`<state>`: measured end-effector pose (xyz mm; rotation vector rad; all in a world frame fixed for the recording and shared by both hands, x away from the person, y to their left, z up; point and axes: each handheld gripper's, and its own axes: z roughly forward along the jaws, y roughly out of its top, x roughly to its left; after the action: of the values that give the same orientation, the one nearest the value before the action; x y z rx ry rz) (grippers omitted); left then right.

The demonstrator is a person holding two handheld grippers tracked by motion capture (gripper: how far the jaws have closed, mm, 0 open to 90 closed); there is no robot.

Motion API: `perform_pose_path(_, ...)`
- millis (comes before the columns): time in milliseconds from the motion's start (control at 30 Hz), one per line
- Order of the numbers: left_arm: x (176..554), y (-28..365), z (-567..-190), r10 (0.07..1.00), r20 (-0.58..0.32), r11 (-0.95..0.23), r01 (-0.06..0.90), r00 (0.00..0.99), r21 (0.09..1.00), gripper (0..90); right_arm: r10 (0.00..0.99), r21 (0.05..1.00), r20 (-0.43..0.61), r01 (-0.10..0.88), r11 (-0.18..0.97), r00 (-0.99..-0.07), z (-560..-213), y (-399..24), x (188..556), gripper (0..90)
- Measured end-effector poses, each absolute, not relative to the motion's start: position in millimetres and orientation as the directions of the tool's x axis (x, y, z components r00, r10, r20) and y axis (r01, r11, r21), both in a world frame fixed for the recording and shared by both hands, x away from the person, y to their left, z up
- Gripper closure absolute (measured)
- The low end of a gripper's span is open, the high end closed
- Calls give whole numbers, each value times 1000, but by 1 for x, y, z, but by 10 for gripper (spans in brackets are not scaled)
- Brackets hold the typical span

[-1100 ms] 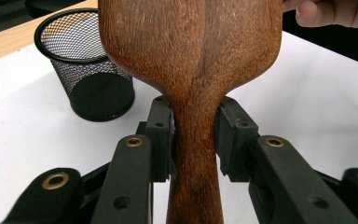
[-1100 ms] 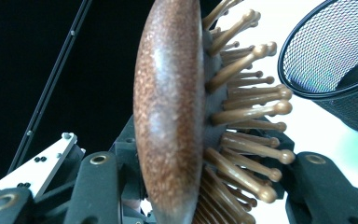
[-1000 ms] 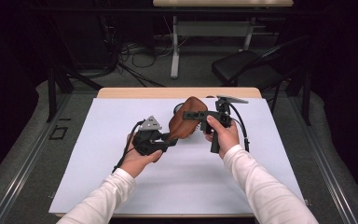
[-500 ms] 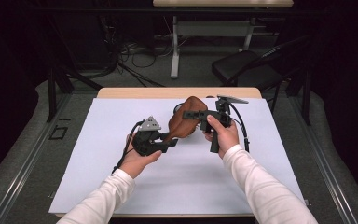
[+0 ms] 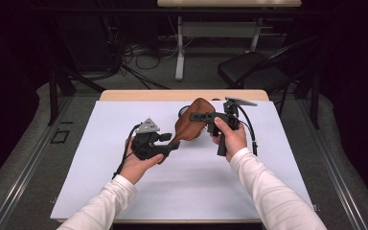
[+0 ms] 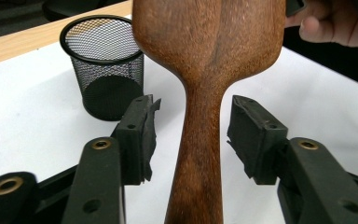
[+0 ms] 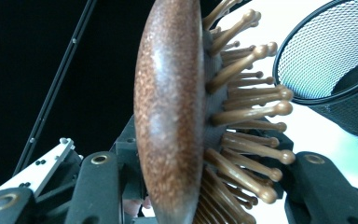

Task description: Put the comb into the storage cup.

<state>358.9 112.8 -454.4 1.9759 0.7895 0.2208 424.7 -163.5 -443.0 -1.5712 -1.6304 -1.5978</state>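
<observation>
A brown wooden hairbrush (image 5: 191, 125) hangs tilted above the white table sheet (image 5: 124, 191). My right gripper (image 5: 197, 116) is shut on the brush head (image 7: 168, 107), one jaw on the smooth back and one among the wooden bristles (image 7: 247, 116). My left gripper (image 5: 171, 143) sits at the handle (image 6: 200, 154). Its jaws have just been opening, and in the left gripper view the handle stands between the pads (image 6: 142, 135) with a gap on each side. My left gripper (image 6: 193, 116) is open.
A black mesh cup (image 6: 103, 60) stands upright on the sheet just behind the brush, its rim (image 7: 335, 60) close to the bristles. Beyond the table's far wooden edge (image 5: 139, 95) there are a dark chair (image 5: 254, 72) and desk legs.
The left gripper's jaws stand slightly wider around the handle than before. Both hands and the brush have kept their places.
</observation>
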Motion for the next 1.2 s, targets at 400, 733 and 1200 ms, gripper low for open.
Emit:
perform_pose_path(400,357,125,-452,661,-144,-282,422,736,861,400,437,452,845,849,-273,-309,-442,-167,425,477)
perform_pose_path(733,356,131,-451,657,-147,-262,407,739,875,350,451,461,838,842,-280,-308,-441,-173,425,477)
perform_pose_path(1200,359,136,-449,704,-171,-226,446,689,866,163,461,468,834,833,-296,-304,-437,-183,424,477)
